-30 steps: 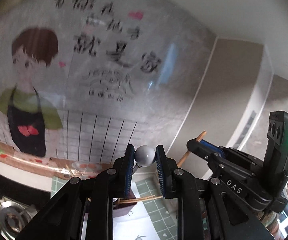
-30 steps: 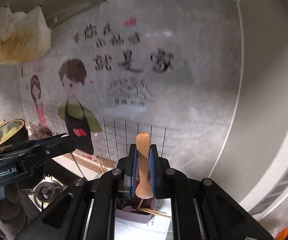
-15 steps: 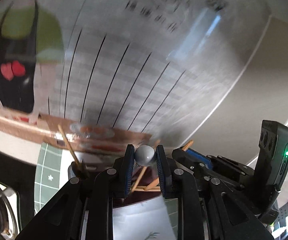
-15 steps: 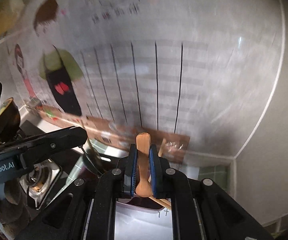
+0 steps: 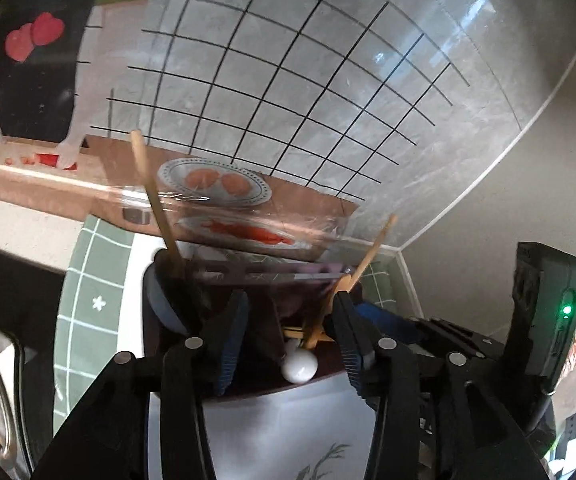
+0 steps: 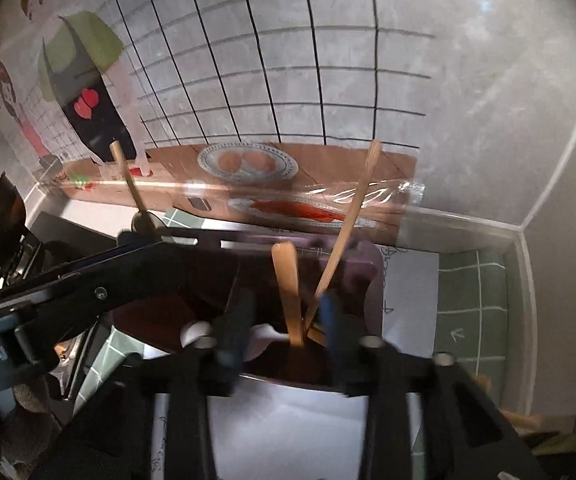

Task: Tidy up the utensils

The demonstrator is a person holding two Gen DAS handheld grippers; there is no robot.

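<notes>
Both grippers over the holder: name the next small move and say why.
Probably lift both straight up. The left gripper has just opened off the white-knobbed utensil, the right gripper off the wooden spatula; both stand in the holder.

The left gripper reads "obot.AI".

Stood upright in dark purple holder: flat wooden spatula, slanting thin wooden chopstick, white ball-ended utensil low inside.
</notes>
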